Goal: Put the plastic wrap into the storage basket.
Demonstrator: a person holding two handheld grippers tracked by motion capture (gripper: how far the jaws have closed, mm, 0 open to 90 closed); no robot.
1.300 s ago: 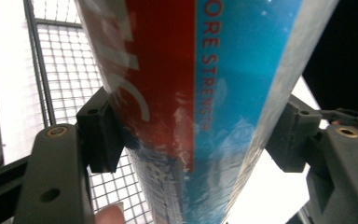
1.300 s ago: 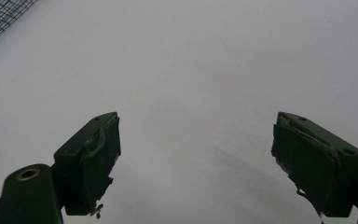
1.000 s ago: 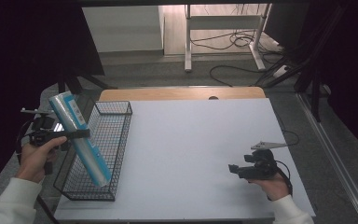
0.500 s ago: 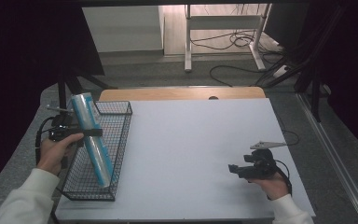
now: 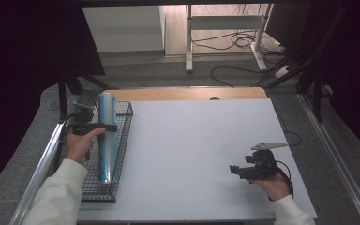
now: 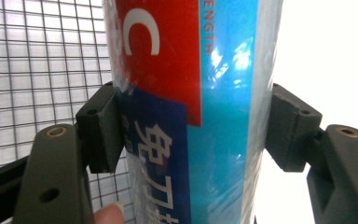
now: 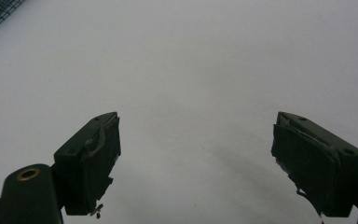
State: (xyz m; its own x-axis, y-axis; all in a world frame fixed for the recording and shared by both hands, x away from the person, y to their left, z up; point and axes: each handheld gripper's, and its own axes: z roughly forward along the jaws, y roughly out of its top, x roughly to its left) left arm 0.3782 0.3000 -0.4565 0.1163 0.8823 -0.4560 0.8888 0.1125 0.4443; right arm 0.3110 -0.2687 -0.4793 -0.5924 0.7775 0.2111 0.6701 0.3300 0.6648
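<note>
The jaws of the left gripper (image 6: 193, 135) are closed against the two sides of a long blue roll (image 6: 200, 93), one pad on each flank, as the left gripper view shows; the roll's wrapper is glossy, with a red panel, a darker blue panel bearing white characters, and a fingertip (image 6: 109, 215) visible at the bottom edge. Behind the roll in that view lies the mesh of a wire basket (image 6: 37, 65).

In the right gripper view the jaws of the right gripper (image 7: 196, 158) stand wide apart with nothing between them, hanging over the bare white counter (image 7: 205, 60), with a corner of dark mesh at the top left.

From the high view, the right gripper (image 5: 236, 169) sits near the front right of the counter (image 5: 201, 140), held in the person's right hand (image 5: 274, 185), its grey plate on top. At the left, the left hand (image 5: 79, 144) in a white sleeve (image 5: 56, 197) holds the left gripper (image 5: 114, 127) over the black wire basket (image 5: 122, 140), which stands on the counter's left edge. The roll (image 5: 107, 136) runs lengthwise along the basket, its far end higher than its near end; whether the near end touches the basket floor I cannot tell. Beyond the counter are a grey floor, cables (image 5: 234, 42) and a white frame leg (image 5: 188, 42).
</note>
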